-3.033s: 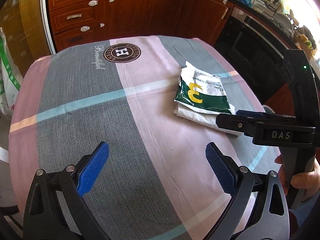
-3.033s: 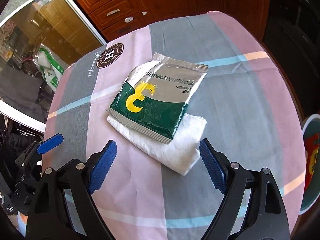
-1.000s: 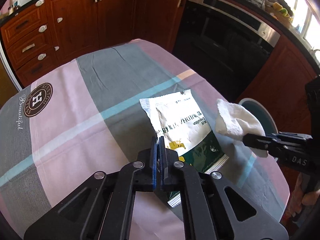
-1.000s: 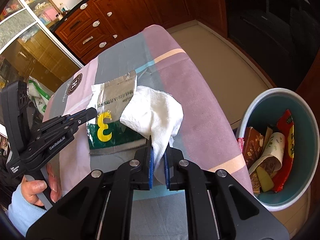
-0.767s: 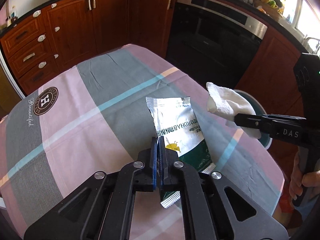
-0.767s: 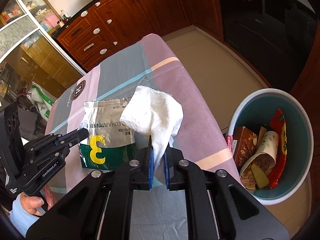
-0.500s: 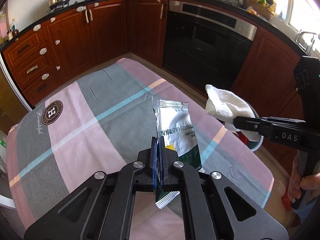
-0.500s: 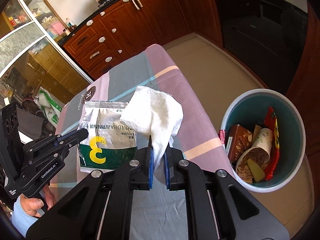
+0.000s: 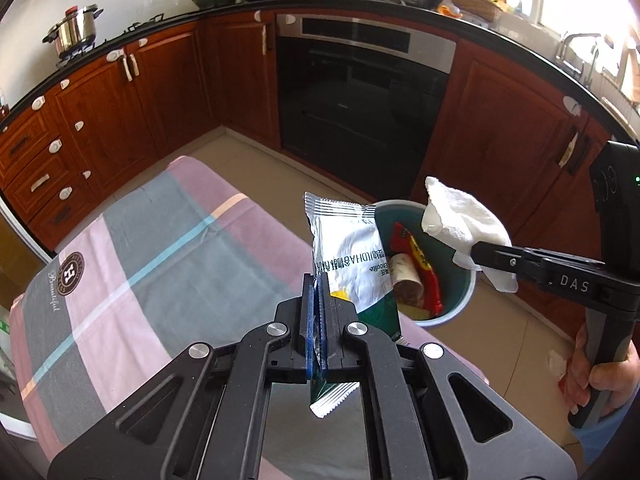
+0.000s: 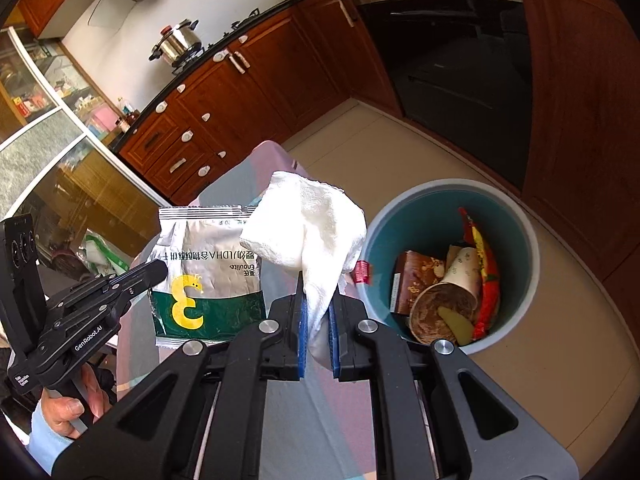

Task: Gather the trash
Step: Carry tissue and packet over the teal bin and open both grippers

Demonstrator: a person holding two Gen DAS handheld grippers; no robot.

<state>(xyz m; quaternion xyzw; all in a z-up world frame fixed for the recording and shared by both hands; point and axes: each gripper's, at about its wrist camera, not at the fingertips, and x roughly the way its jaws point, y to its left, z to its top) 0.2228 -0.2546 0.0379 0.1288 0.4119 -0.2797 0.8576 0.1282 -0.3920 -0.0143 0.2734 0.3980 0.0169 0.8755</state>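
— Left wrist view?
— Left gripper (image 9: 317, 316) clamped tight on foil pouch (image 9: 347, 256), lifted off checked tablecloth (image 9: 160, 264), short of teal trash bin (image 9: 466, 292). "DAS" on right gripper (image 9: 476, 254) — pinching white tissue (image 9: 460, 220) over bin rim. "Beautiful" and an "H" crest on cloth.
— Right wrist view?
— Tissue squeezed between blue pads (image 10: 303, 330), beside bin. Pouch reads "3", "Enoulite"; "GenRobot.AI" on other gripper. Both pieces picked up — dropping in still left.
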